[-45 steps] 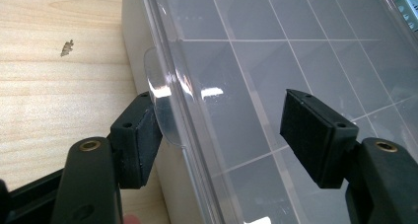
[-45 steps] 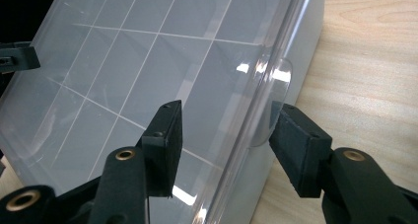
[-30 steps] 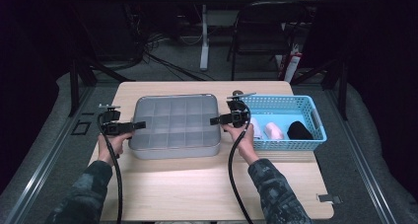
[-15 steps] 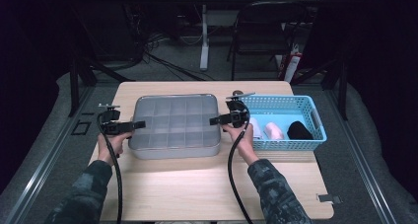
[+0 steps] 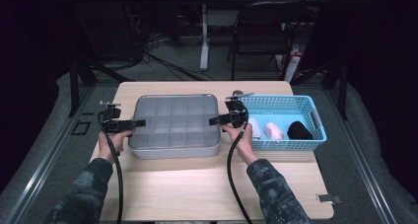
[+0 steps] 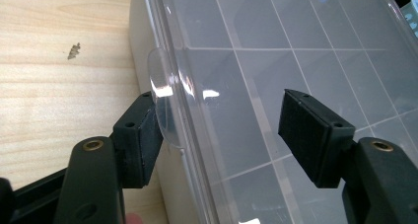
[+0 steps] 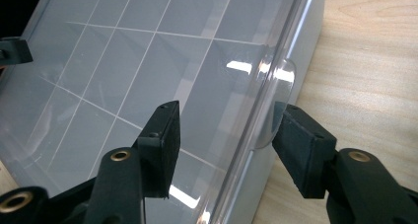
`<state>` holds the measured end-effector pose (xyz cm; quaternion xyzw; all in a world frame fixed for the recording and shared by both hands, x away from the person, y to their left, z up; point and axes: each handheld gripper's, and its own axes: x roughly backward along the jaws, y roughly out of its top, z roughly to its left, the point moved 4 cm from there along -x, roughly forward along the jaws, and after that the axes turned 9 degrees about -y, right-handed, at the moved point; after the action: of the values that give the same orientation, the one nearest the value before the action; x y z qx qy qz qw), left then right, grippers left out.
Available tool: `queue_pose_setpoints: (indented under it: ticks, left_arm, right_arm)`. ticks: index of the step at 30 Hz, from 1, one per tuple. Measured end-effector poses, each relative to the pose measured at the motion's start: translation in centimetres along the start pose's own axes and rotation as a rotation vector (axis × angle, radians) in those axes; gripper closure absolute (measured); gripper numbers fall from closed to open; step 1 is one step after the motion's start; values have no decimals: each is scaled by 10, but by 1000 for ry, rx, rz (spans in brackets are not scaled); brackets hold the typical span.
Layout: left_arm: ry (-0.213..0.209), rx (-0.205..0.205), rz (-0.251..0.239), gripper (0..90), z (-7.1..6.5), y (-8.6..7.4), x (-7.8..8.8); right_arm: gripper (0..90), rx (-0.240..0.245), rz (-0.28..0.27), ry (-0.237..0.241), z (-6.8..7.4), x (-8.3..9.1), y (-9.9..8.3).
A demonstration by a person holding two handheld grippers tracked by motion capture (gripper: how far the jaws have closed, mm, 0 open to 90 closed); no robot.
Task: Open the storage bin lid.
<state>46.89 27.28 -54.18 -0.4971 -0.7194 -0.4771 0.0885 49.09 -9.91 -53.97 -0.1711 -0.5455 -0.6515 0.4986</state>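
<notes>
A grey compartment box [image 5: 175, 128] with a clear lid lies in the middle of the wooden table. My left gripper [image 5: 140, 123] is at its left edge and my right gripper [image 5: 213, 120] at its right edge, each held level. In the left gripper view, the gripper [image 6: 222, 115] straddles the lid's rim: the outer pad touches the clear lid tab [image 6: 161, 83] and the inner pad hangs apart above the lid [image 6: 296, 41]. My right gripper [image 7: 229, 120] stands the same way around the other tab [image 7: 282, 83]. Both are open.
A blue basket [image 5: 296, 101] sits right of the box, close behind my right hand, holding a white, a pink and a black item. Bare table [image 5: 197, 194] spreads in front of the box. A small metal piece [image 5: 328, 198] lies near the front right corner.
</notes>
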Motion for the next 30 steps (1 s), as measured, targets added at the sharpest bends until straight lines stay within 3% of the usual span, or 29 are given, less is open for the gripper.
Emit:
queue_pose_setpoints:
  ticks: [15, 30]
  left_arm:
    - [14, -8, -23, 369, -4, 3, 5]
    - [23, -20, -31, 373, -6, 4, 8]
  right_arm:
    - [447, -13, -3, 17, 2, 3, 2]
    - [399, 1, 18, 0, 6, 4, 3]
